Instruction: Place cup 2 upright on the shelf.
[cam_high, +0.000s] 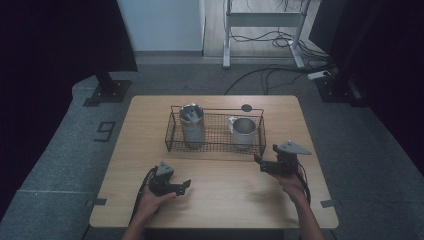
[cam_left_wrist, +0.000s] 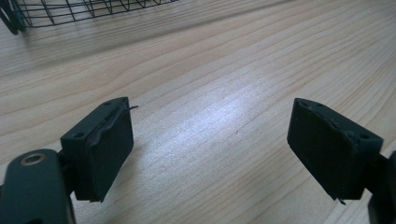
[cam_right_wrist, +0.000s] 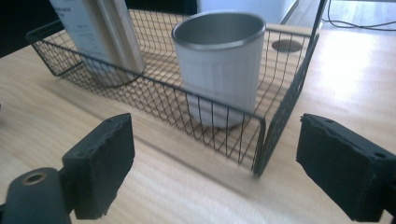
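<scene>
A black wire basket (cam_high: 172, 135) stands at the middle of the wooden table (cam_high: 215, 200). Inside it, a tall metal canister (cam_high: 191, 122) is on the left and a white cup with a metal rim (cam_high: 243, 130) on the right. My left gripper (cam_high: 186, 185) is open, held low over bare table in front of the basket's left half. In the left gripper view, its jaws (cam_left_wrist: 210, 109) stand wide apart over wood, with the basket (cam_left_wrist: 70, 14) far off. My right gripper (cam_high: 258, 162) is open near the basket's front right corner (cam_right_wrist: 261, 126), facing the cup (cam_right_wrist: 219, 65) and canister (cam_right_wrist: 100, 32).
A dark round grommet (cam_high: 246, 107) sits in the tabletop behind the basket. Bare wood stretches between the two grippers and along the front edge. Cables (cam_high: 270, 75) and a desk frame (cam_high: 227, 30) lie on the floor beyond the table.
</scene>
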